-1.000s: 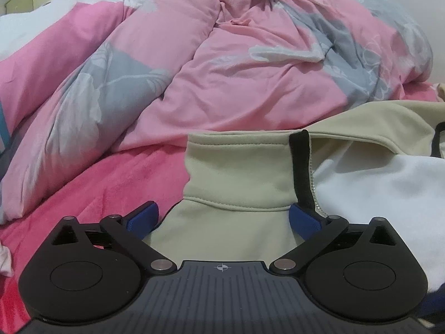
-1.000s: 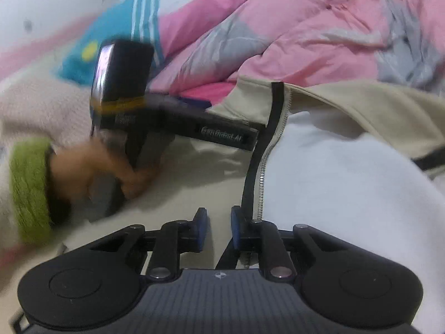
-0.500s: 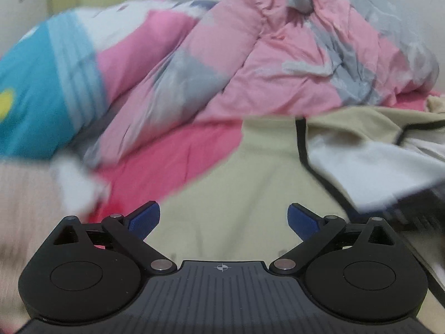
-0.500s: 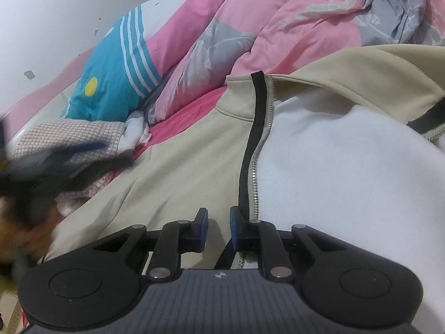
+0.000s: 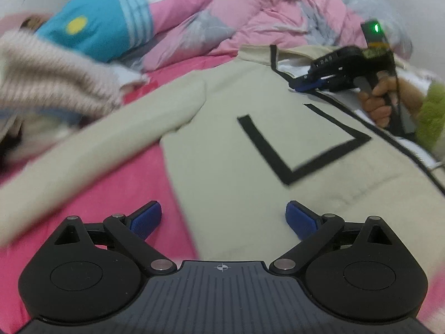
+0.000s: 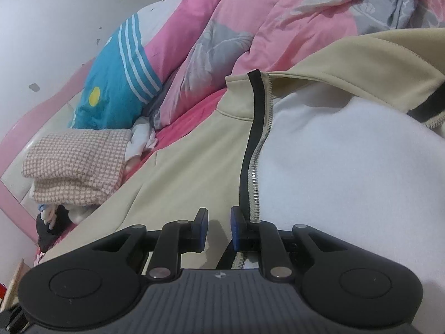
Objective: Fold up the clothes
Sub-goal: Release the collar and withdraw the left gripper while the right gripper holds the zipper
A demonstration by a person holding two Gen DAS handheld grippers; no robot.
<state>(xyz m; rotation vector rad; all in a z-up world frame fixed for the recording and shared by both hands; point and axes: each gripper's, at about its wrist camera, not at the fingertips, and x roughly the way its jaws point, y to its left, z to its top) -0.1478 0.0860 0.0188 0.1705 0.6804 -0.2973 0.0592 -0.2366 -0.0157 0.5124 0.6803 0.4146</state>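
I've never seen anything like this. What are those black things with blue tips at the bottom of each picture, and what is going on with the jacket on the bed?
Those are hand-held grippers, not robot arms: a person holds one in each hand, and each carries a camera looking along its two blue-tipped fingers. One picture comes from the left gripper, whose jaws are spread wide with nothing between them. It looks across a beige jacket lying on a pink bedsheet. That view also shows the person's right hand holding the right gripper at the jacket's zipper edge. The other picture comes from the right gripper itself, jaws nearly shut beside the zipper; whether they pinch cloth is unclear. Behind lie a pink and grey duvet and a folded checked garment.
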